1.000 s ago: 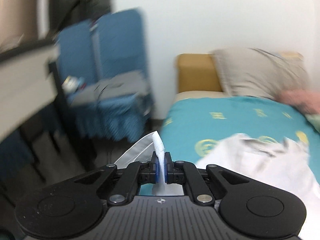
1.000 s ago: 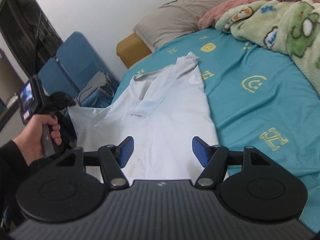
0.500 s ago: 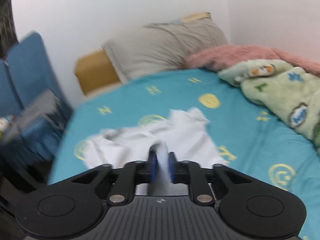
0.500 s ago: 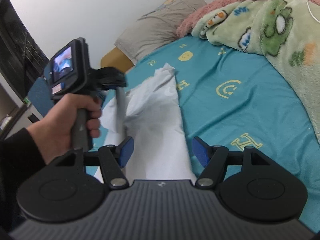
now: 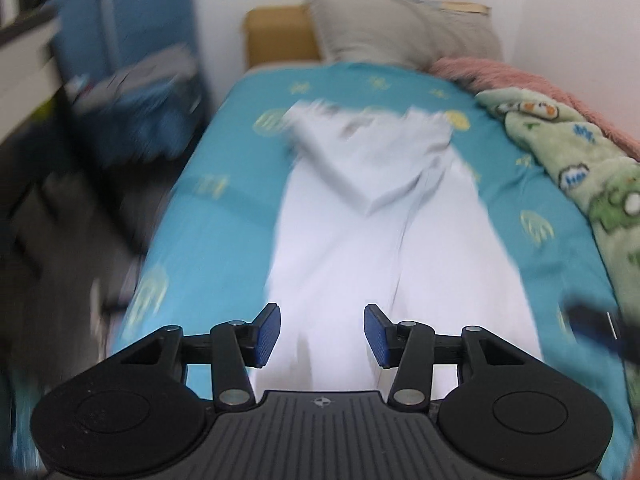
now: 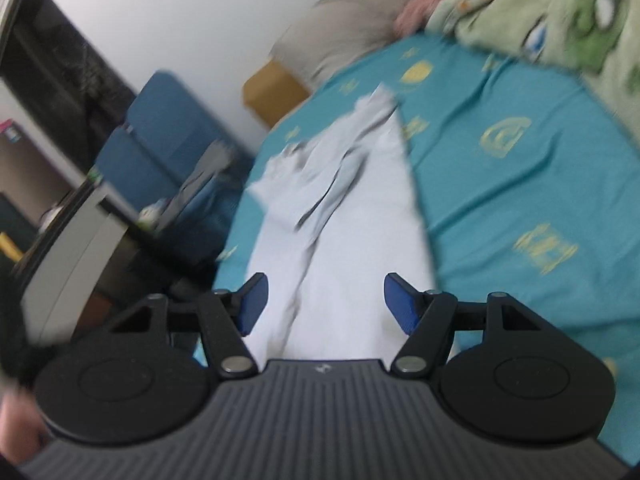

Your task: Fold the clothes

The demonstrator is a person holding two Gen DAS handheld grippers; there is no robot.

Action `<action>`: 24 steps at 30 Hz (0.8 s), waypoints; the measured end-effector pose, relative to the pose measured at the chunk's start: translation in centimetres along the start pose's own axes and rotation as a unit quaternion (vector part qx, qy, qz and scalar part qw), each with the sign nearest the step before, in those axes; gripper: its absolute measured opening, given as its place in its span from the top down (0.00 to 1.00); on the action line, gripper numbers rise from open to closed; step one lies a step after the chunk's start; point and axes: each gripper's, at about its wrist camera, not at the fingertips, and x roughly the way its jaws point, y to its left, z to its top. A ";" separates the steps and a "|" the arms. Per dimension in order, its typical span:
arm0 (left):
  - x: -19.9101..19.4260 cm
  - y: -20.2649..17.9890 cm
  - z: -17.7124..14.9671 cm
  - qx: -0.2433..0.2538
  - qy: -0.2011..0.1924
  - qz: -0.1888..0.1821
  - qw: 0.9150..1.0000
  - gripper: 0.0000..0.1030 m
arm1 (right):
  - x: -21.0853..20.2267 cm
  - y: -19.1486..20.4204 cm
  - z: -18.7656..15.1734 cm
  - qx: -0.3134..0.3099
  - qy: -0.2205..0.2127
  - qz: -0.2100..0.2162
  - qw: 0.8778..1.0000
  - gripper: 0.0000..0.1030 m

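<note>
The white garment [image 5: 380, 240] lies lengthwise down the middle of the bed's teal sheet [image 5: 224, 184], folded into a long narrow strip with one sleeve flap laid back across its upper part. A second ago its left side still hung off the bed's edge, pinched in the left gripper [image 5: 322, 334]; half a second ago that cloth was being carried over the garment. Now nothing is between the blue pads, the jaws are opening, and the gripper hangs above the near end of the strip, tipped steeply down toward it. The right gripper [image 6: 326, 305] points along the same strip at a shallower slant, jaws wide and clear of the cloth, much as they stood a second ago. A dark blur at the right edge of the left view may be that gripper; I cannot tell. Beyond the garment sit a grey pillow [image 5: 400, 28], a pink blanket [image 5: 520, 80] and a green cartoon-print blanket [image 5: 580, 160]; blue chairs [image 6: 160, 140] stand beside the bed.
</note>
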 end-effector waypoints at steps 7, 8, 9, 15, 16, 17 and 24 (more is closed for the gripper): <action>-4.4 0.3 -10.6 0.046 0.076 -0.014 0.996 0.56 | 1.0 1.6 -3.2 0.045 0.107 0.089 0.989 0.46; -4.5 -0.1 -11.3 0.063 0.079 -0.012 0.995 0.56 | 1.1 1.7 -3.8 0.057 0.122 0.100 0.986 0.48; -4.5 -0.4 -11.7 0.077 0.080 -0.006 0.994 0.56 | 1.2 1.9 -4.3 0.061 0.135 0.104 0.984 0.50; -2.4 0.3 -12.4 0.087 0.116 0.024 0.989 0.71 | 3.5 2.4 -6.7 0.080 0.200 0.122 0.969 0.64; -2.0 0.5 -12.6 0.084 0.127 0.023 0.988 0.78 | 4.3 2.5 -7.1 0.080 0.211 0.120 0.967 0.64; -1.8 0.7 -12.8 0.079 0.135 0.022 0.988 0.81 | 5.1 2.7 -7.7 0.083 0.223 0.119 0.964 0.64; -2.9 1.2 -12.5 0.068 0.120 0.009 0.990 0.98 | 8.4 3.9 -9.7 0.063 0.258 0.110 0.958 0.64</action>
